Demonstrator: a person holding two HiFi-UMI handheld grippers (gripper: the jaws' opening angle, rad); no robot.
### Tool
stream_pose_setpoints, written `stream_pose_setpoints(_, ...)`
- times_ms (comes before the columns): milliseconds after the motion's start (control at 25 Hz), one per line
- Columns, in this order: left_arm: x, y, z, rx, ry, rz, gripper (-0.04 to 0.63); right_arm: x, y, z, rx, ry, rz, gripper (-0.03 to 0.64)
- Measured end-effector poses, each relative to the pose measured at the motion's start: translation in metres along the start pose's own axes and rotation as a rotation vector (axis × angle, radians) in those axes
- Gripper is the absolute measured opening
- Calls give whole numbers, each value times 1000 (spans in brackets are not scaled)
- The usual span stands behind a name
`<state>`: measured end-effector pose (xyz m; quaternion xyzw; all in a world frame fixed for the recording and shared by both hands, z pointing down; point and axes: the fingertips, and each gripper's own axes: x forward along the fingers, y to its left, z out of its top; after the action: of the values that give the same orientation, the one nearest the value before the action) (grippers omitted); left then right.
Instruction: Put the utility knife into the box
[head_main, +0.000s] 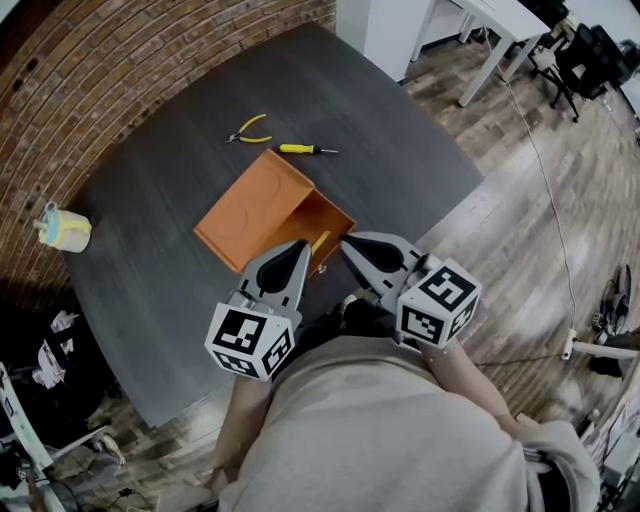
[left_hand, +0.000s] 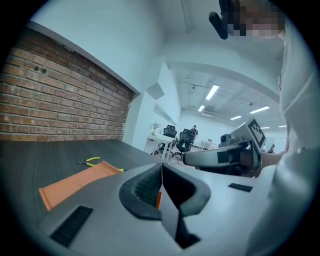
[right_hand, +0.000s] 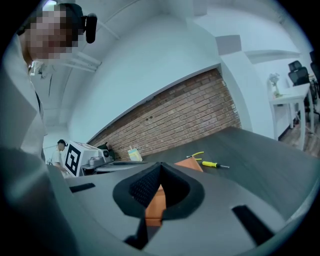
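An orange box stands open on the dark table, its lid laid back flat to the left. A slim yellow piece, seemingly the utility knife, lies inside at the box's near edge, mostly hidden between my grippers. My left gripper points at the box's near side, shut and empty. My right gripper is just right of it, also shut with nothing held. In the left gripper view the jaws meet, with the lid beyond. The right gripper view shows closed jaws above the box.
Yellow-handled pliers and a yellow screwdriver lie beyond the box. A pale cup stands at the table's left by the brick wall. The table's near edge is close to the person's body; desks and chairs stand far right.
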<state>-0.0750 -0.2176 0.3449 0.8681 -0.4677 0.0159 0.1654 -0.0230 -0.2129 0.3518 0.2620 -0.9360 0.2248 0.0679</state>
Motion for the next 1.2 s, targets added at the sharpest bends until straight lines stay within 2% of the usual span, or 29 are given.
stream_pose_setpoints(640, 5, 2, -5, 5, 26, 4, 23, 5, 2, -2, -4, 16, 40, 5)
stream_pose_setpoints(1200, 8, -4, -8, -11, 34, -6, 23, 3, 1, -4, -8, 22, 38, 5)
